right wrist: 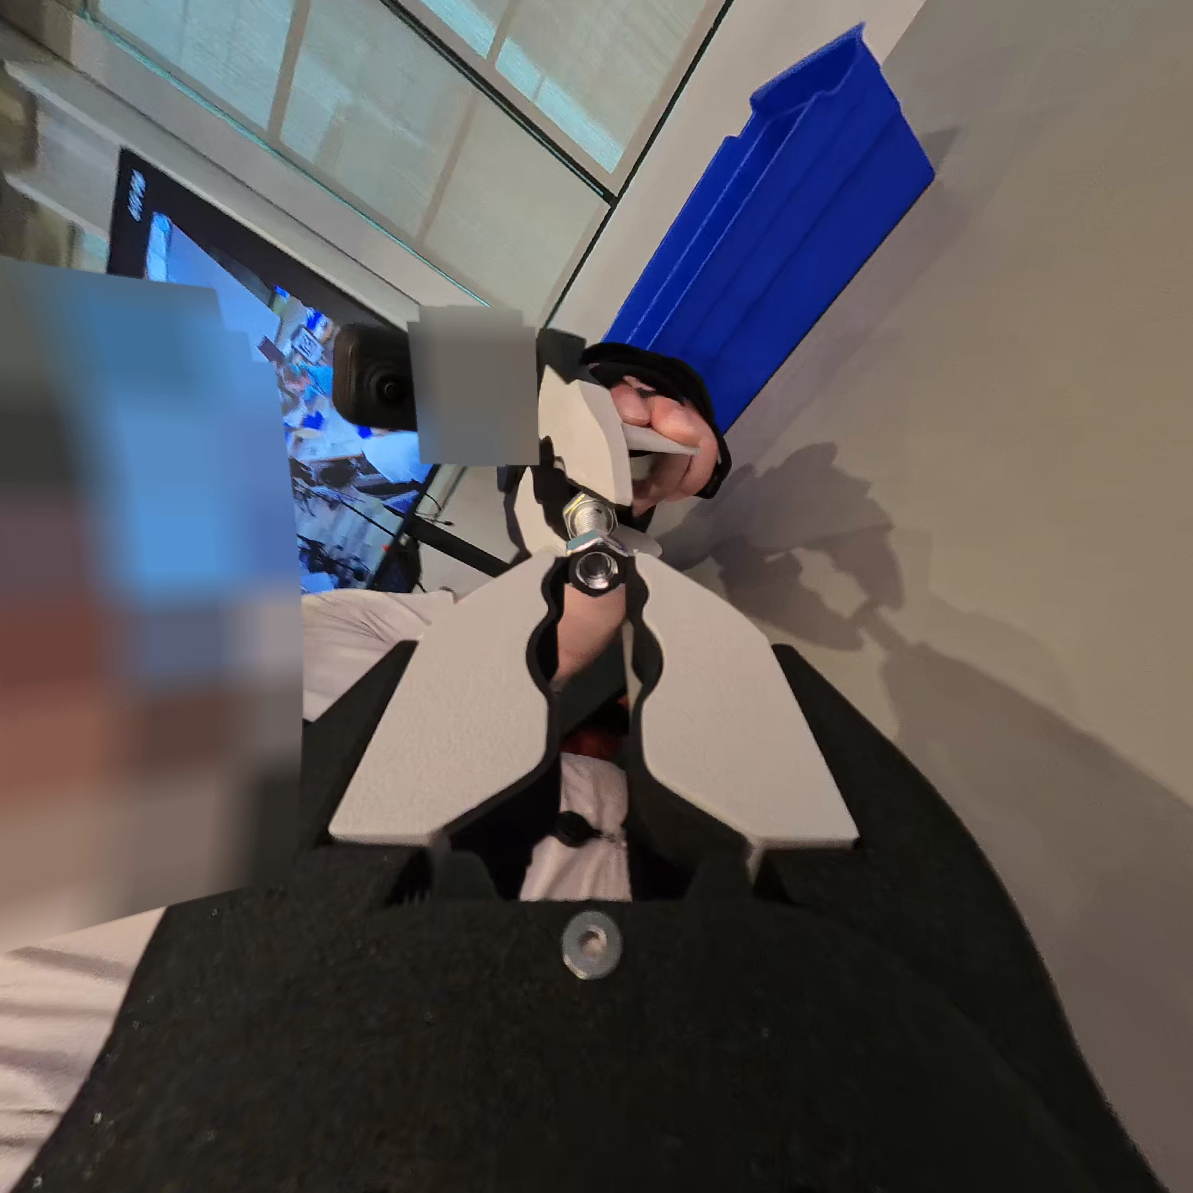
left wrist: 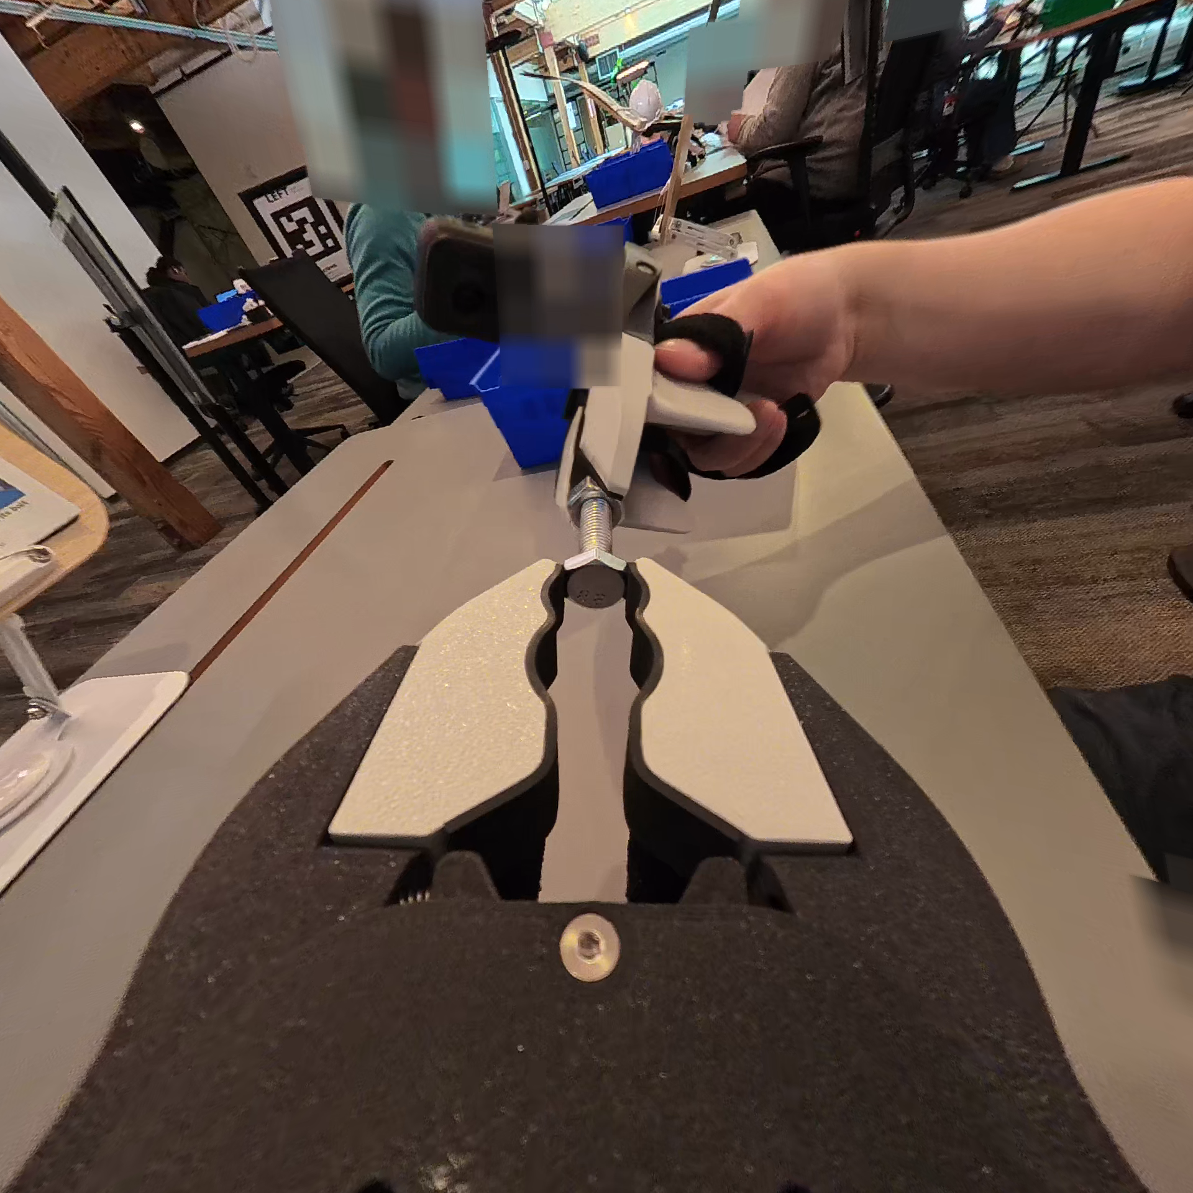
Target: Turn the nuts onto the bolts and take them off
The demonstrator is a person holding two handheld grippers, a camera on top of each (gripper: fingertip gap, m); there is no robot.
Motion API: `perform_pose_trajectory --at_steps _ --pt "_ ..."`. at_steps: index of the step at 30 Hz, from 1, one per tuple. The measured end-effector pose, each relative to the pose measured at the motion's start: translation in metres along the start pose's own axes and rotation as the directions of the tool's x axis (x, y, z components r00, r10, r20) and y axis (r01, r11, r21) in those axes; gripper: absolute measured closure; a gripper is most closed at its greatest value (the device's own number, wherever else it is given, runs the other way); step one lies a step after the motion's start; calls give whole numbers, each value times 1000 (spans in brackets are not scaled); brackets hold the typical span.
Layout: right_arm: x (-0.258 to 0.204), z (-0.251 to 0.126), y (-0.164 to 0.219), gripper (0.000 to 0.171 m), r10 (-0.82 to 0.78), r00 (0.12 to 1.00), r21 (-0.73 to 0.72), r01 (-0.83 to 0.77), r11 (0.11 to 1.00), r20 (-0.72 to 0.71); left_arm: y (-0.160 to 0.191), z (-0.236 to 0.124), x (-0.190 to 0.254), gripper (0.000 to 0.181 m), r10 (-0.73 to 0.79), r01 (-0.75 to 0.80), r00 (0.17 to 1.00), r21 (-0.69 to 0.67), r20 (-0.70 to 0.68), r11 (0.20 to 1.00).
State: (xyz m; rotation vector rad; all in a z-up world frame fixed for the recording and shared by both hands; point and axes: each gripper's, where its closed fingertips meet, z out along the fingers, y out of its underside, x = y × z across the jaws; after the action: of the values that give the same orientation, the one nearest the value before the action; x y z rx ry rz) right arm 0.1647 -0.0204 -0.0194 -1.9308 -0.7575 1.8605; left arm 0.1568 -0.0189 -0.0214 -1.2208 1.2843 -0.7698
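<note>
A steel bolt (left wrist: pixel 591 532) is held in the air over the grey table (left wrist: pixel 361 581), between the two grippers. My left gripper (left wrist: pixel 594 571) is shut on the bolt's hex head (left wrist: pixel 592 591). The threaded shaft points away from it. My right gripper (left wrist: pixel 591 497), held by a hand (left wrist: pixel 774 361), comes from the far side and is shut on the nut (left wrist: pixel 584 498) at the shaft's far end. In the right wrist view my right gripper (right wrist: pixel 594 568) grips the nut (right wrist: pixel 594 573), with the bolt's tip in its hole. Beyond it, the left gripper (right wrist: pixel 587 503) holds the head.
A blue bin (left wrist: pixel 523 419) stands on the table behind the grippers; it also shows in the right wrist view (right wrist: pixel 762 226). A white base plate with a stand (left wrist: pixel 116 710) is at the table's left edge. People sit at desks behind. A monitor (right wrist: pixel 213 290) is nearby. The tips of both grippers are at nearly the same place.
</note>
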Motion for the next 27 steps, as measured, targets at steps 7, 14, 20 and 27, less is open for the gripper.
perform_pose_trajectory --at_steps 7,14,20,27 --pt "-8 1 2 154 -804 575 -136 794 593 -148 -9 -4 8 164 -146 154 982 54 -123 987" --pt "-13 -4 -14 126 -494 866 92 499 862 -74 -8 -5 5 164 -122 127 988 52 -97 991" --pt "-1 -3 -4 120 90 994 55 -93 994 58 -5 -4 0 164 -21 22 1000 33 -17 999" --pt "1 2 2 152 183 979 47 -188 981 87 3 2 3 164 28 -28 1000 -18 -6 999"
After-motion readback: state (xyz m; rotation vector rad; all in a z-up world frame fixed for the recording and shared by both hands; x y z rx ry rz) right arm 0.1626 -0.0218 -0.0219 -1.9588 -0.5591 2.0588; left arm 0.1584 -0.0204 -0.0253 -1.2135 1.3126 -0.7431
